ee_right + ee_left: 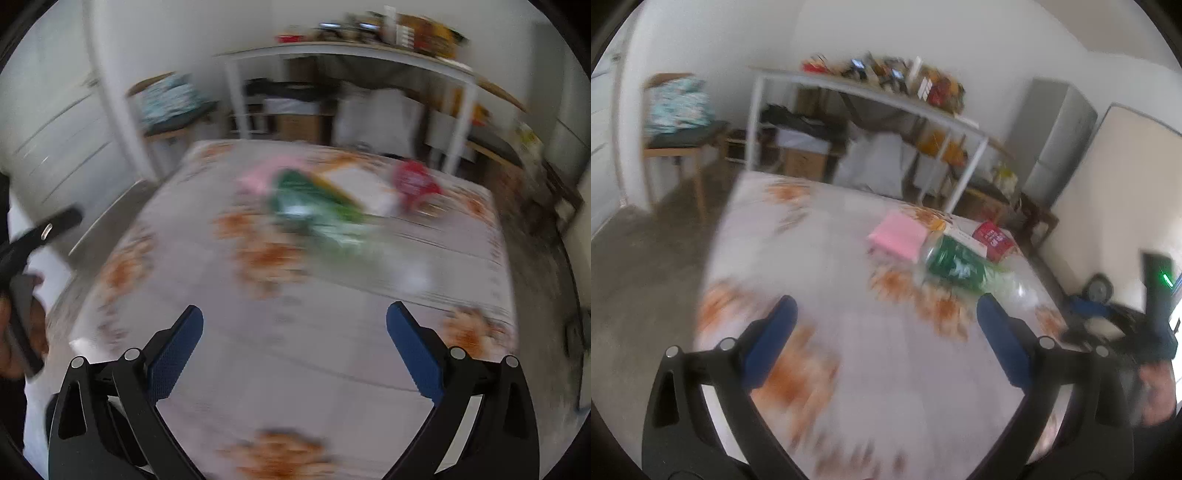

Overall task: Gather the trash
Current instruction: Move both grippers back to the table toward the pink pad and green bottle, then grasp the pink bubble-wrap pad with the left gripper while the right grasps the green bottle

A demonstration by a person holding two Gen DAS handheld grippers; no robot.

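Note:
Trash lies on a table with a white, orange-flowered cloth (pixel 827 280): a clear plastic bottle with a green label (pixel 956 264), a pink packet (pixel 899 236), a white flat box (pixel 966 236) and a red packet (pixel 993 238). The right wrist view shows them blurred: bottle (pixel 317 203), pink packet (pixel 258 177), white box (pixel 360 186), red packet (pixel 415 182). My left gripper (pixel 886 314) is open and empty above the cloth, short of the bottle. My right gripper (pixel 295 321) is open and empty, also short of the trash.
Behind the table stands a white shelf rack (pixel 849 96) with clutter on top and boxes below. A wooden chair with folded cloth (pixel 676 110) stands at the left. A grey cabinet (pixel 1056 136) and a pale board (pixel 1126 177) stand at the right. The floor is grey.

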